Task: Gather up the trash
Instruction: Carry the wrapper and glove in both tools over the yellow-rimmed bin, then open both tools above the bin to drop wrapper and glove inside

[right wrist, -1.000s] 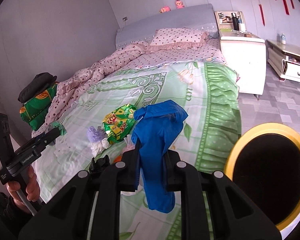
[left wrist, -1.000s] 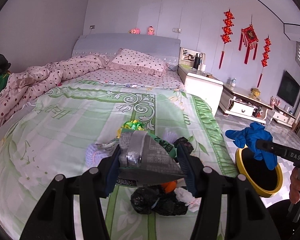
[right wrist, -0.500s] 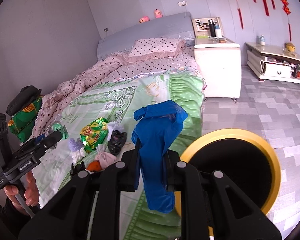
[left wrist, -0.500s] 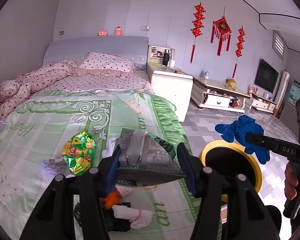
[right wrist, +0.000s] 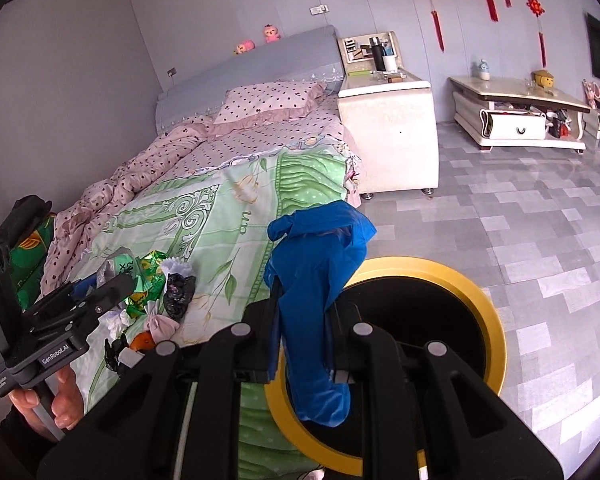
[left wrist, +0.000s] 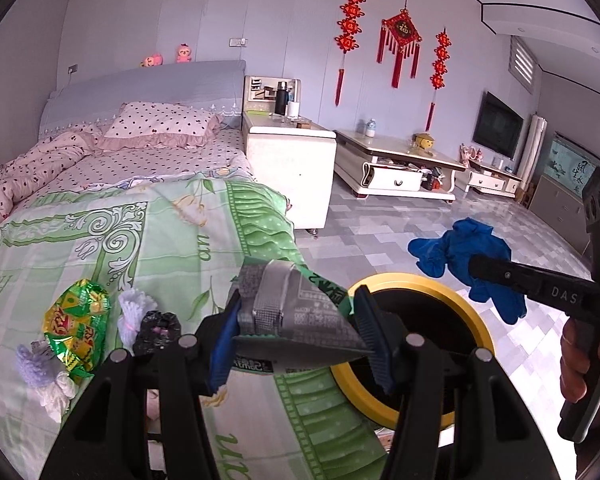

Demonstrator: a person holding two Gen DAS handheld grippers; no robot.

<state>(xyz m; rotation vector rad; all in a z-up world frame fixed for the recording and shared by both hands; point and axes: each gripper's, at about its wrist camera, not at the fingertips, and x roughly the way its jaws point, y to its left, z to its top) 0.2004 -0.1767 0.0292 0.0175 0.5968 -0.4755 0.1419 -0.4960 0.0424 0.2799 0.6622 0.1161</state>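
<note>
Left gripper pinches a silver wrapper, tip pointing lower right. Right gripper, "DAS" on its side, pinches a blue glove hanging lengthwise over the bin.

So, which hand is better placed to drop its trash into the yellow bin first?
Right. Its gripper holds the blue glove hanging over the bin's opening. The left gripper holds its silver wrapper more over the bed's edge.
</note>
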